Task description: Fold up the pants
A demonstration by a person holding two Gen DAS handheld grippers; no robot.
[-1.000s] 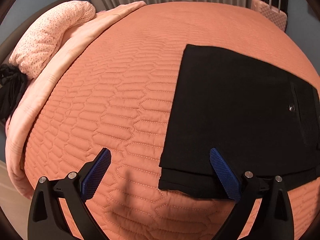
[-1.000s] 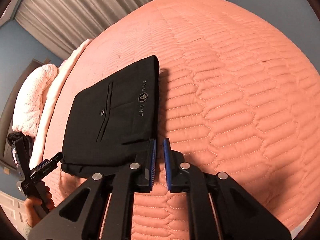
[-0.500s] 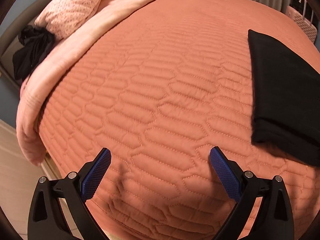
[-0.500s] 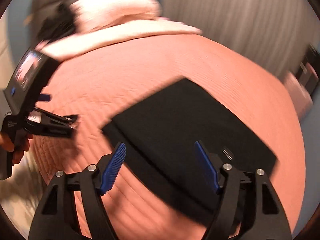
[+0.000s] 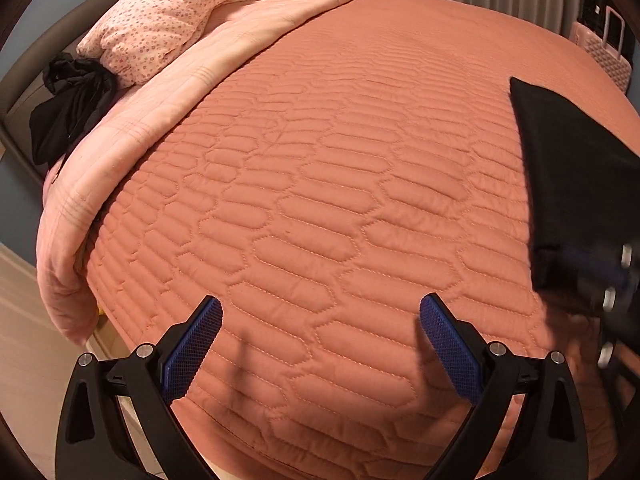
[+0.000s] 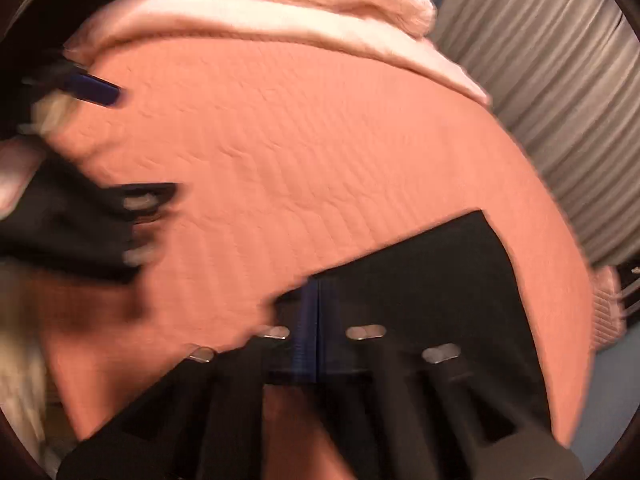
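So the folded black pants (image 5: 576, 184) are lying flat on the orange quilted bedspread (image 5: 320, 200), way over toward the side away from the pillow (image 5: 172, 20). Left gripper (image 5: 320, 344) hangs over bare quilt with its jaws spread wide, nothing in them. Right gripper (image 6: 316, 336) just snapped closed, blue pads pressed together at the pants' near edge; too blurry to tell if any fabric's pinched.

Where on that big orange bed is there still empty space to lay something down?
The widest bare stretch of the orange quilt lies between the folded-back pink blanket near the pillow and the folded black pants. It is crowded only at the pants' near corner, where the right gripper sits, shut.
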